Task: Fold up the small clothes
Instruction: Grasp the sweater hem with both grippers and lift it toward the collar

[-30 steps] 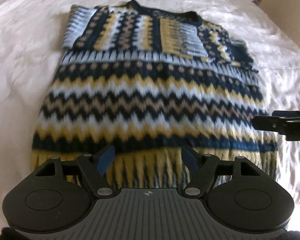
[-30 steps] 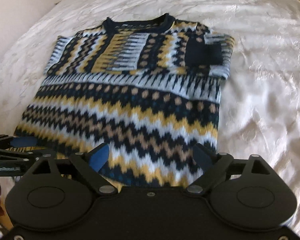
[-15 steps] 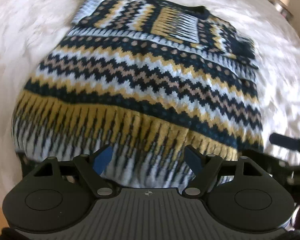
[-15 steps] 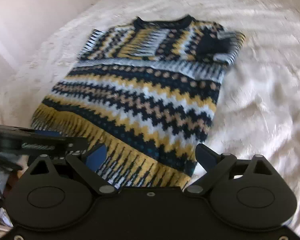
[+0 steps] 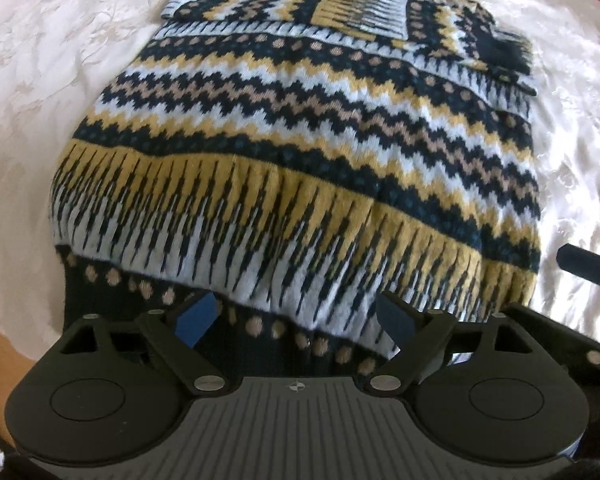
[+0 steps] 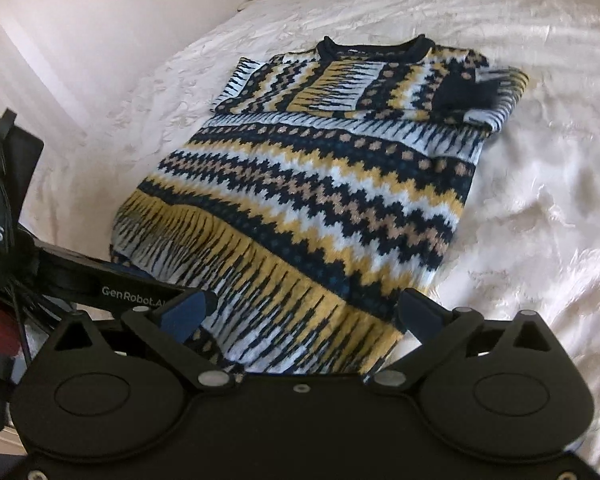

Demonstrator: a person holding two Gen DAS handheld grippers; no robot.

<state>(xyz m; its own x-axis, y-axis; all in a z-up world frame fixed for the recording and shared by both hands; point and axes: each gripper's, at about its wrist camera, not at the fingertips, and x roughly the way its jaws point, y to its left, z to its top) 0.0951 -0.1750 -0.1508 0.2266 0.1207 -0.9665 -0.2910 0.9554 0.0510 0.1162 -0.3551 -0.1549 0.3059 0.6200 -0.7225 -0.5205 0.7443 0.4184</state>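
Left gripper point(image 5: 296, 320) jaws spread wide, nothing between them, over the dark dotted hem of the patterned knit sweater point(image 5: 300, 152). Right gripper point(image 6: 304, 320) likewise agape at the hem's right end. Sweater lies ahead on a white bedspread point(image 6: 540, 200), sleeves folded in, collar farthest.

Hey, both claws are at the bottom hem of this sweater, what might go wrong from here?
1. The left claw and right claw sit at different spots along the hem, so the sweater may fold crooked.
2. The sleeves folded across the chest could slip out.
3. The bedspread is wrinkled; an open claw might pinch it too.
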